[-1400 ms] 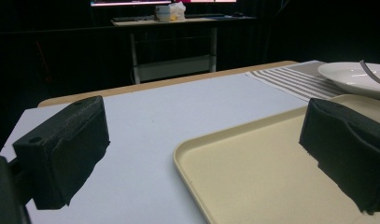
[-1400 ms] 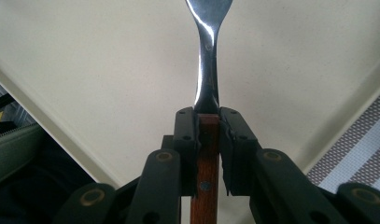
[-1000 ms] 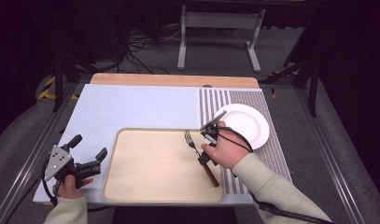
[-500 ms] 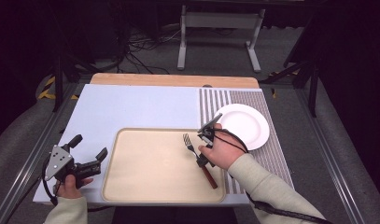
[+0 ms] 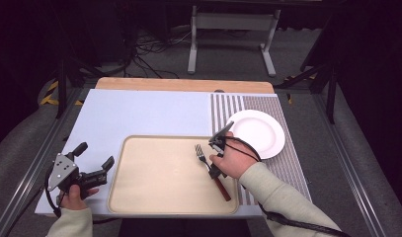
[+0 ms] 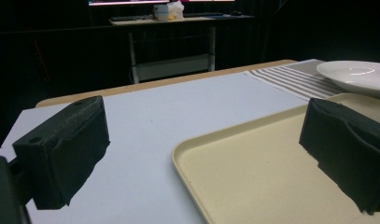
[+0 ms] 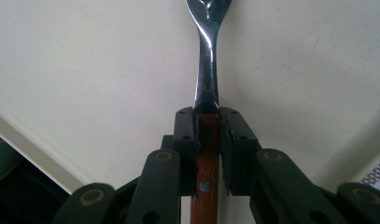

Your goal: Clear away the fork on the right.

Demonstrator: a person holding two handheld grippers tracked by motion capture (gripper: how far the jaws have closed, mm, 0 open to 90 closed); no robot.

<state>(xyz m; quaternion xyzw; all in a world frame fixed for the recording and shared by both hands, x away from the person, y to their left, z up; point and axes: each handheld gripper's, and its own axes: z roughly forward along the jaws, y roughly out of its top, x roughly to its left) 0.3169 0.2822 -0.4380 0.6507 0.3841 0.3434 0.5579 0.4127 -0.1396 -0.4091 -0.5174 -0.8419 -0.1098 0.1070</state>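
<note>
1. Right gripper (image 5: 216, 148) clamped on the fork (image 5: 204, 157), with the black fingers (image 7: 185, 140) squeezing both sides of the brown wooden handle, right where the wood meets the shiny metal neck.
2. Fork over the right part of the tan tray (image 5: 139, 197), low and maybe touching it; hard to tell. Prongs pointing away and a bit left, handle end pointing back toward the person's sleeve.
3. Long line of the fork straight out ahead of the right gripper, same way as the fingers point, as seen in the right gripper view.
4. White plate (image 5: 267, 129) just beside the right hand, up and to the right, on the striped mat (image 5: 287, 163). Much nearer to this hand than to the other.
5. Left gripper (image 5: 95, 165) wide apart and holding nothing, resting on the desk (image 5: 154, 111) at the tray's left edge, well apart from the fork.
6. Best guess for next: right hand carries the fork, since it already has it.
</note>
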